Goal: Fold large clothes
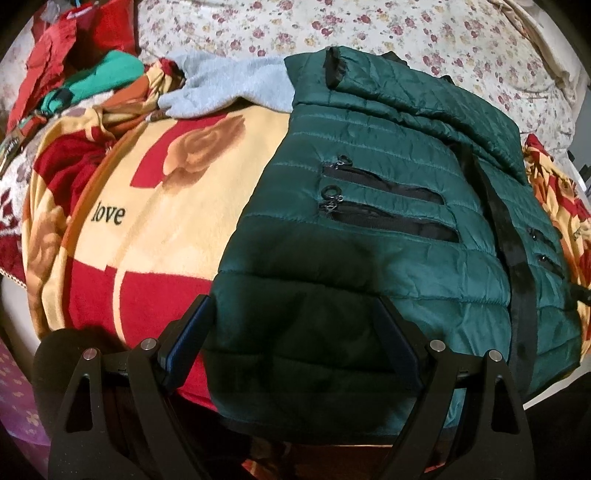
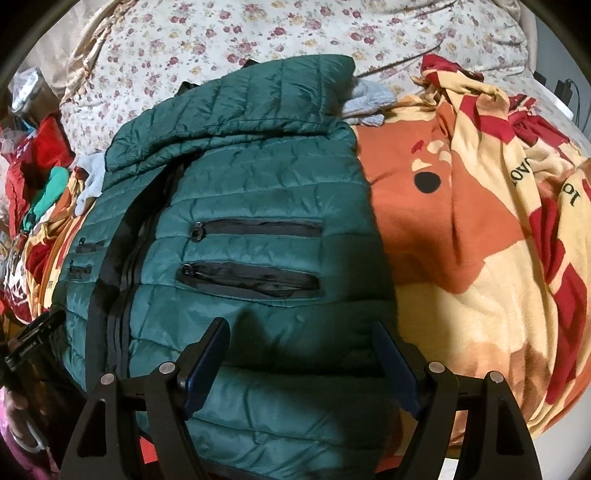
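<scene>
A dark green quilted puffer jacket (image 1: 388, 236) lies front up on a red and cream blanket (image 1: 147, 229), zipped, with its sleeves folded in across the top. It has black zip pockets. My left gripper (image 1: 295, 332) is open, its fingers straddling the jacket's near left hem corner. In the right wrist view the jacket (image 2: 251, 192) fills the middle. My right gripper (image 2: 301, 350) is open just above the jacket's near right hem. The left gripper (image 2: 33, 339) shows at the left edge.
A grey garment (image 1: 229, 88) lies behind the jacket. Red and teal clothes (image 1: 96, 70) are piled at the far left. A floral sheet (image 2: 258, 29) covers the bed beyond. Bunched blanket (image 2: 498, 221) lies to the right.
</scene>
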